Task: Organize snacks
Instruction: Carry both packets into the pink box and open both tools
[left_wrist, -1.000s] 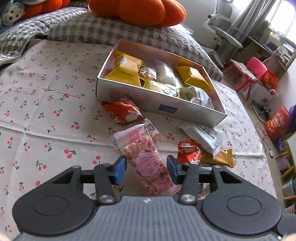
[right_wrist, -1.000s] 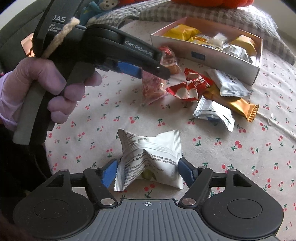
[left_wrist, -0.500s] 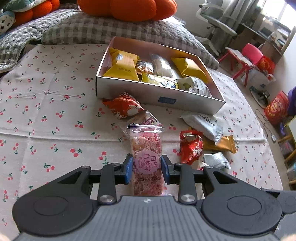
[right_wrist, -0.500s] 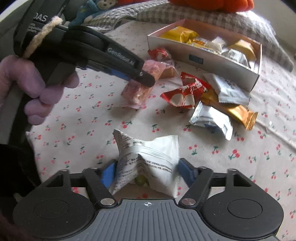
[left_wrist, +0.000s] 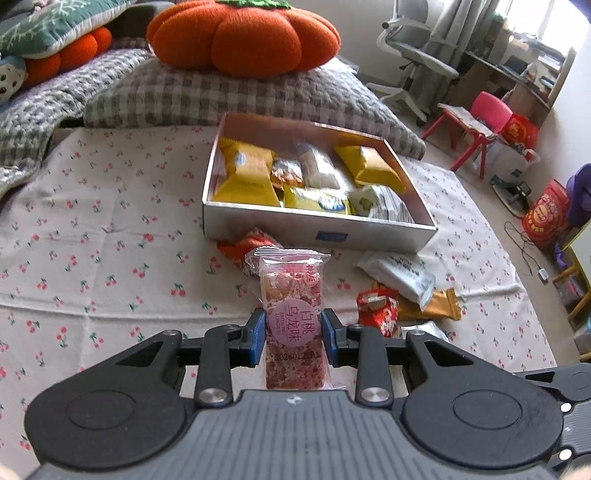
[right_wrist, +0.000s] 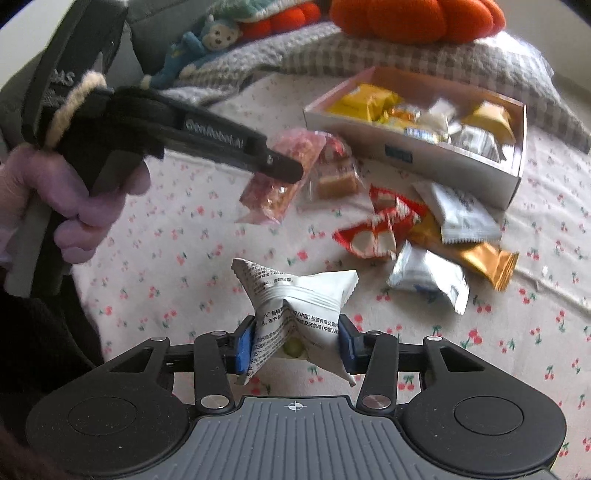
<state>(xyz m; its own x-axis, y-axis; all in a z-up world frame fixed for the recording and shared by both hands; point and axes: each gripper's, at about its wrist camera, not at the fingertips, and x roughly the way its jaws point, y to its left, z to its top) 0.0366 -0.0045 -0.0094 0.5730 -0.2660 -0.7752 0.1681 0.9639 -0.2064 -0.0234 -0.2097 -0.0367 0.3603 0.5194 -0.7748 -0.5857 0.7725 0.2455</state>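
The open box (left_wrist: 317, 230) holds yellow, white and silver snack packets. The left tool (left_wrist: 293, 338) pinches a pink snack bar (left_wrist: 293, 295). The right tool (right_wrist: 295, 345) is closing on a white packet (right_wrist: 299, 302), pads touching it.

Bed sheet (left_wrist: 110, 229): off-white with small red cherry print. Snack box (left_wrist: 317, 229): silvery white outside with a small blue label, pinkish inside; holds yellow packets (left_wrist: 247, 177), one white packet (left_wrist: 317, 170), one orange-brown packet (left_wrist: 287, 172). Snack bar (left_wrist: 293, 317): clear wrapper, pink and red speckled, round pink label with white lettering. White packet (right_wrist: 299, 314) has black print. Loose on the sheet: red-and-white wrappers (right_wrist: 376, 229), gold packet (right_wrist: 480, 258), silver-white packets (right_wrist: 428, 284). Left hand-held gripper (left_wrist: 294, 336) and right hand-held gripper (right_wrist: 295, 343): black bodies, blue pads. Pumpkin cushion (left_wrist: 243, 37): orange. Blanket (left_wrist: 221, 92): grey and white check.
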